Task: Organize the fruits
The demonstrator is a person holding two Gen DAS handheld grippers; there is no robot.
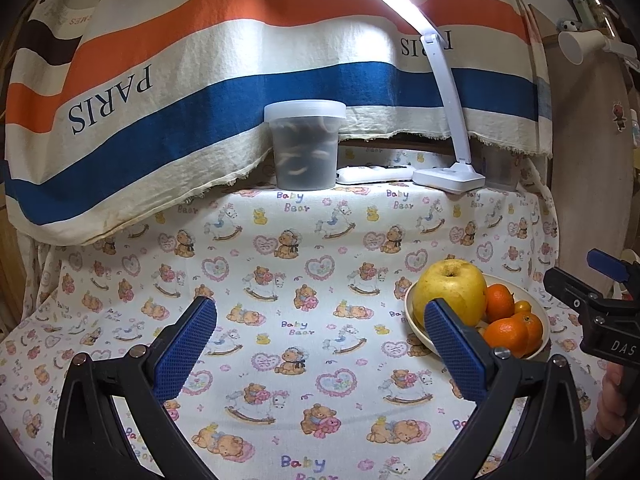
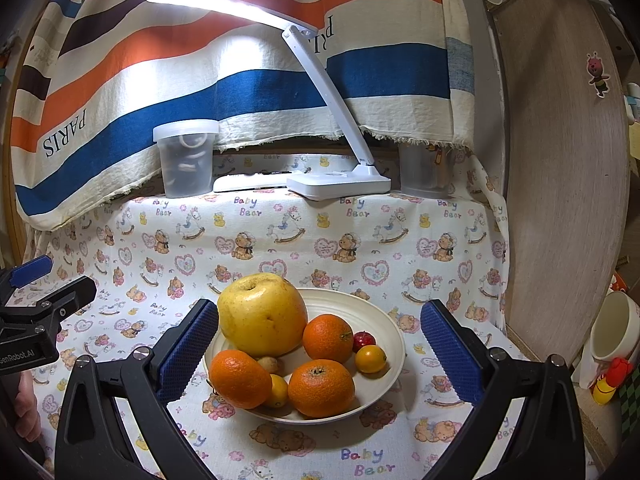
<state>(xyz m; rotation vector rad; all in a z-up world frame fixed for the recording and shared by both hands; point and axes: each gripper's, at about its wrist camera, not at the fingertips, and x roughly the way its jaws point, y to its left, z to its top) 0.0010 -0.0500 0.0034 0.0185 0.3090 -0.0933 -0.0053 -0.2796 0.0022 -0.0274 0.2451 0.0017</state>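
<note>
Over the table's bare left half, the left gripper (image 1: 320, 344) hangs with jaws spread wide, holding nothing. Toward the right edge of the bear-print cloth (image 2: 280, 240) sits a cream bowl (image 2: 360, 304) holding 1 yellow apple (image 2: 262, 314), 3 oranges (image 2: 322, 388) and some small fruits. Straddling that bowl, the right gripper (image 2: 320, 354) is equally wide and empty.
</note>
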